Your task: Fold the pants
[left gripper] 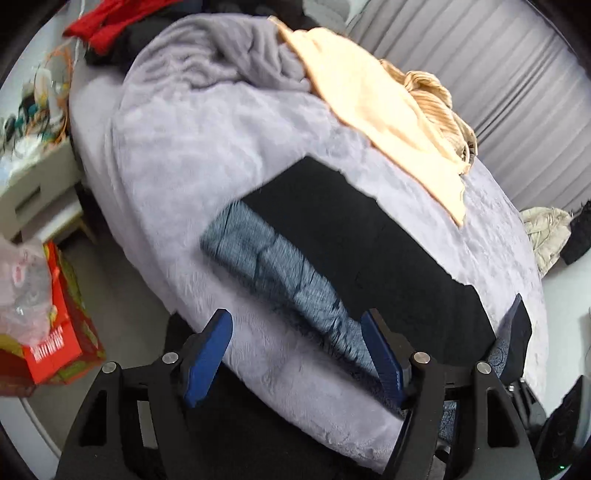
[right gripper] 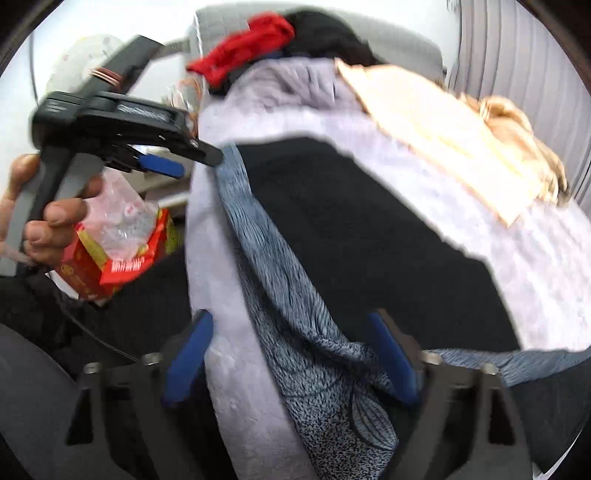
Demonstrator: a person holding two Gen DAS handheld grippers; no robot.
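The pants lie flat on a bed with a soft grey blanket over it. They are black on top. A blue-grey speckled cloth sticks out along their near edge, and it may be the inside of the pants or a second piece of clothing (the view is too blurry to be sure).

The left tongs are spread wide. Their blue fingers sit over the near edge of the bed, one over the bare blanket and one over the speckled cloth. They pinch nothing.

The right tongs are spread wide too. One blue finger is by the edge of the blanket, and the other is over the place where the black cloth meets the speckled cloth. They pinch nothing either.

In the right camera you can see the other tongs from the side, up near the far end of the speckled cloth. A bare hand grips their handle.

A peach-coloured cloth lies at the far side of the bed, with a crumpled tan striped cloth just beside it. A red cloth sits at the head of the bed, on top of something dark.

On the floor beside the bed stands a red box with a clear plastic bag in it. A white desk with tangled wires on it stands farther back. Grey curtains hang behind the bed.
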